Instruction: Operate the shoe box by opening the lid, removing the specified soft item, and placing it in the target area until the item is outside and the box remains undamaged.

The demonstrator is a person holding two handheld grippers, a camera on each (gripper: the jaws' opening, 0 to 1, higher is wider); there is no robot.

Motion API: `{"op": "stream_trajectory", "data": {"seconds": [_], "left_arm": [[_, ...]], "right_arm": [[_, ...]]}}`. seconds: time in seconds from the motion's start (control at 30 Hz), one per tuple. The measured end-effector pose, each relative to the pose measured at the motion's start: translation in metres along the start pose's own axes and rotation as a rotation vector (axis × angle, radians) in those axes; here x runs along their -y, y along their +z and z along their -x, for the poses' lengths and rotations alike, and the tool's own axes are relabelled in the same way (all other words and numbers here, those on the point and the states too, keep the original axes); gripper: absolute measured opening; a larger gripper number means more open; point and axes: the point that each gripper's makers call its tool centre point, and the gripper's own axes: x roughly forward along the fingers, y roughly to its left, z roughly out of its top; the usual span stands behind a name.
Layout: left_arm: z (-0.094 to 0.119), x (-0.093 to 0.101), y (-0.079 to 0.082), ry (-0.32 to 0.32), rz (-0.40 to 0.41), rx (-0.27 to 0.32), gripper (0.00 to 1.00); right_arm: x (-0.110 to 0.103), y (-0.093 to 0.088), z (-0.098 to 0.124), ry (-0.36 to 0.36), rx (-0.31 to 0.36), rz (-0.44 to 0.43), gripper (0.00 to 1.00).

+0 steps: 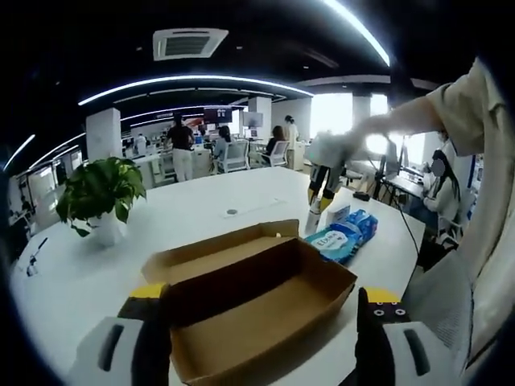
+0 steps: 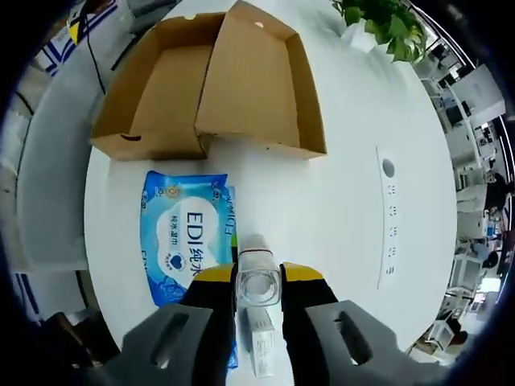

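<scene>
Open office, white table [image 1: 241, 201], potted plant [image 1: 100, 193], ceiling light strips [image 1: 193, 80], bright windows [image 1: 334, 112]

One open brown cardboard shoe box [image 2: 217, 88], one blue wet-wipes pack [image 2: 187, 233], one clear plastic bottle [image 2: 258, 281], one potted green plant [image 1: 100, 197].

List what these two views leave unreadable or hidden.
- Right gripper view: the clear bottle is hidden below its cap by the right gripper; its label is unreadable.
- Right gripper view: the wet wipes pack is partly covered by the gripper.
- Left gripper view: the shoe box has its near end hidden behind the left gripper.
</scene>
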Motion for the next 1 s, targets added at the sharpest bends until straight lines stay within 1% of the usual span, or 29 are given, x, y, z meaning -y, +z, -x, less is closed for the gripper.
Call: {"op": "stream_trajectory", "data": {"seconds": [0.27,0.5,0.63,0.83,1.0], "left_arm": [[0.003,-0.004,-0.008,0.012,0.014,-0.013,0.97],[0.004,-0.006,-0.013,0.019,0.018,-0.025,0.96],[0.003,-0.008,-0.015,0.020,0.016,-0.034,0.96],[0.003,-0.010,-0.016,0.024,0.015,-0.041,0.95],[0.002,-0.014,-0.020,0.041,0.019,-0.057,0.94]], "right_arm": [[-0.002,-0.008,-0.009,0.012,-0.039,-0.002,0.18],[0.002,-0.006,-0.009,0.005,-0.029,-0.012,0.18],[0.002,-0.007,-0.010,0.005,-0.032,-0.003,0.18],[0.005,-0.007,-0.010,-0.007,-0.027,-0.004,0.19],[0.006,-0.005,-0.009,-0.014,-0.016,-0.004,0.24]]}}
